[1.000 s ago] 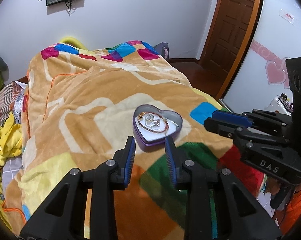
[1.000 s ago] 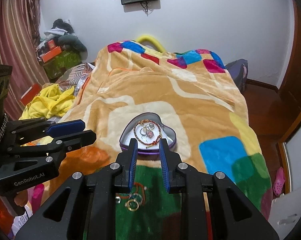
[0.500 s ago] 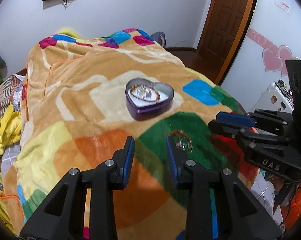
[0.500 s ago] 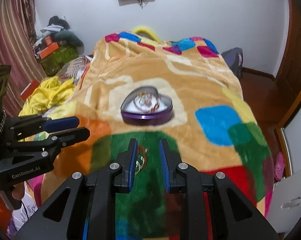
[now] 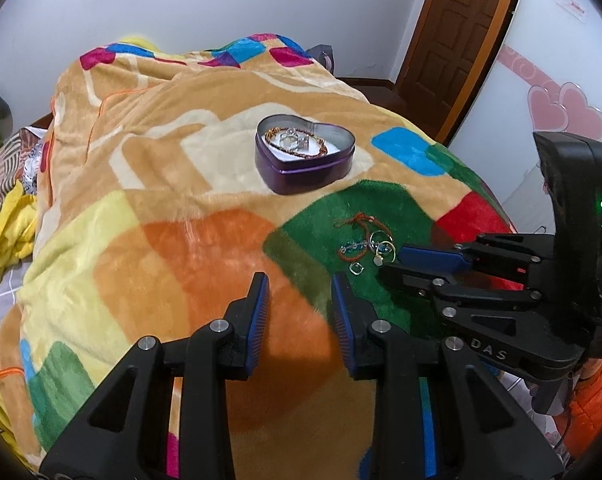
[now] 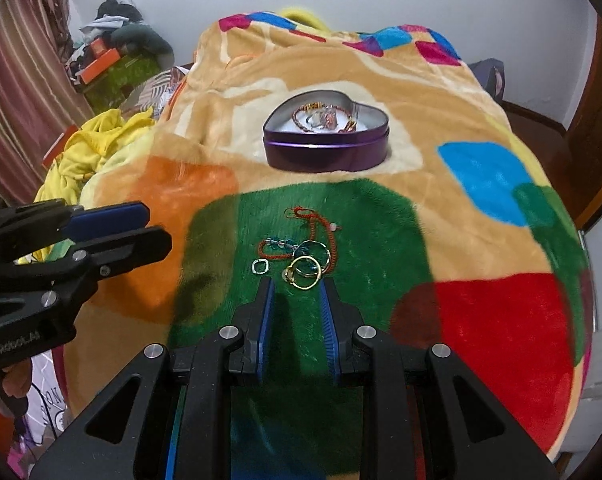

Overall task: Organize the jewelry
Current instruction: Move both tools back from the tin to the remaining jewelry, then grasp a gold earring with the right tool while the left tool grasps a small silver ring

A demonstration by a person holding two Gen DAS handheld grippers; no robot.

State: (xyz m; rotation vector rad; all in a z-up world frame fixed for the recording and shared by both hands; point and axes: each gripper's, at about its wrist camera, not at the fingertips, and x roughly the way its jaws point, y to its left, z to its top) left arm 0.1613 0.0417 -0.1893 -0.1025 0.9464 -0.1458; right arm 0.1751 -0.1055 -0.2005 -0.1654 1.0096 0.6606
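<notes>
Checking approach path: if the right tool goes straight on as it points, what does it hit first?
Likely the gold rings lying on the blanket's green patch, just ahead of the open right tool. The heart tin lies farther along. Depth is uncertain.

A bed under a patchwork fleece blanket (image 6: 481, 184) carries a purple heart-shaped tin (image 6: 327, 148) on a cream patch. Nearer than the tin, on the green patch, lies loose jewelry (image 6: 301, 256): a red cord bracelet, gold rings, a small square ring.
</notes>
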